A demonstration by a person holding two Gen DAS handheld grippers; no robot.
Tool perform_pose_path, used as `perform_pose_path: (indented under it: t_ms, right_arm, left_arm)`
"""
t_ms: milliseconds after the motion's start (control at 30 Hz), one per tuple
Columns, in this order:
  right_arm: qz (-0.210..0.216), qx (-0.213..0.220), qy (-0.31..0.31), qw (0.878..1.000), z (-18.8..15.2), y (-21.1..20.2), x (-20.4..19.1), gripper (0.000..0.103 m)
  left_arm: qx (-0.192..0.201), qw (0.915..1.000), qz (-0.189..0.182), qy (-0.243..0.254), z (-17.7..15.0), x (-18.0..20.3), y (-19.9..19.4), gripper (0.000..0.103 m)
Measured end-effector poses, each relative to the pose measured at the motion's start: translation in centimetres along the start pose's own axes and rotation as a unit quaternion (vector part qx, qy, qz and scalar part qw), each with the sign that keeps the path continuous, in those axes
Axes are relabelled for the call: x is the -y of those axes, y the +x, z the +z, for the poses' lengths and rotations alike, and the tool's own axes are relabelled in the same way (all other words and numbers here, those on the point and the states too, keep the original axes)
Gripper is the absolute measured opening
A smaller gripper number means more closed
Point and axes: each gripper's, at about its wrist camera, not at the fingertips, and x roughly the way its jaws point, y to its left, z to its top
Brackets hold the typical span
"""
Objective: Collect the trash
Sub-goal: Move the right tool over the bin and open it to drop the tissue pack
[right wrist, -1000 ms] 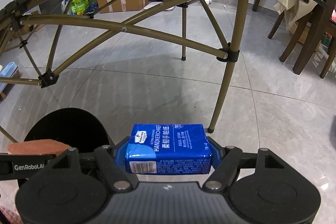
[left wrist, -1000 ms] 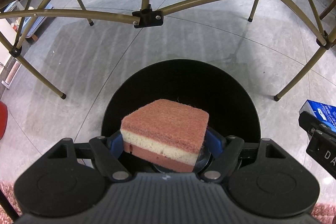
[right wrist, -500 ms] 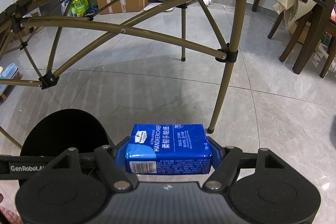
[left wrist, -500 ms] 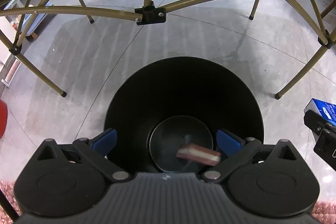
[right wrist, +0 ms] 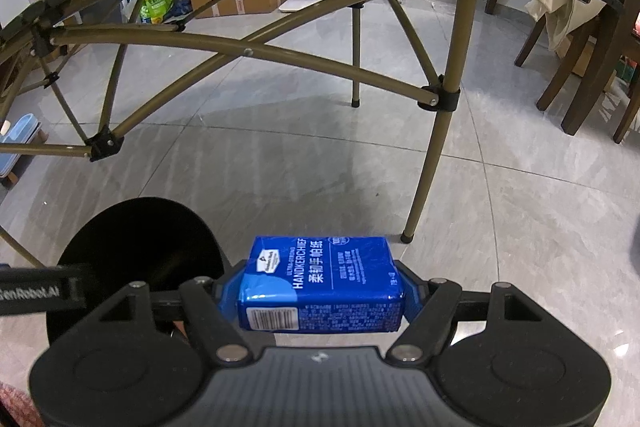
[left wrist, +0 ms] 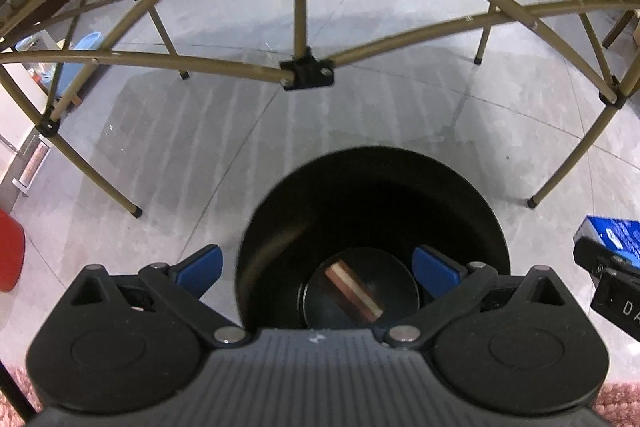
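Left claw [left wrist: 316,267] spread wide, empty, above bin [left wrist: 372,167]; sponge [left wrist: 354,290] lies at bottom. Right claw [right wrist: 318,297] clamps tissue pack [right wrist: 320,285] beside bin, likely next drop.

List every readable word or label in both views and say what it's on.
"HANDKERCHIEF": blue tissue pack in the right claw.
"GenRobot.AI", first letter partly cut off: left claw's side.
"DA", cut off: right claw's side.
Pack's Chinese characters, fine print and barcode digits: too small to read.
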Motion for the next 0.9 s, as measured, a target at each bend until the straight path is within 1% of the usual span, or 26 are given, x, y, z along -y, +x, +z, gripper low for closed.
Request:
perform_pose_path:
  t_ms: [200, 333, 600, 900]
  right_arm:
    - [0.008, -0.005, 0.001, 1.000, 0.1, -0.6, -0.7, 0.072]
    - [0.015, -0.007, -0.001, 1.000, 0.1, -1.1, -1.4, 0.072]
    - [0.032, -0.013, -0.021, 0.999, 0.1, -1.8, -3.4, 0.072]
    - [0.051, -0.021, -0.054, 0.997, 0.0, -1.9, -7.1, 0.072]
  left_arm:
    - [0.018, 0.9998, 0.001, -0.008, 0.3, -1.8, -0.8, 0.103]
    - [0.024, 0.9996, 0.007, -0.010, 0.2, -3.1, -1.2, 0.103]
    - [0.026, 0.9992, 0.019, -0.023, -0.1, -5.8, -1.5, 0.103]
    - [0.022, 0.9979, 0.038, -0.048, -0.9, -9.7, -1.5, 0.103]
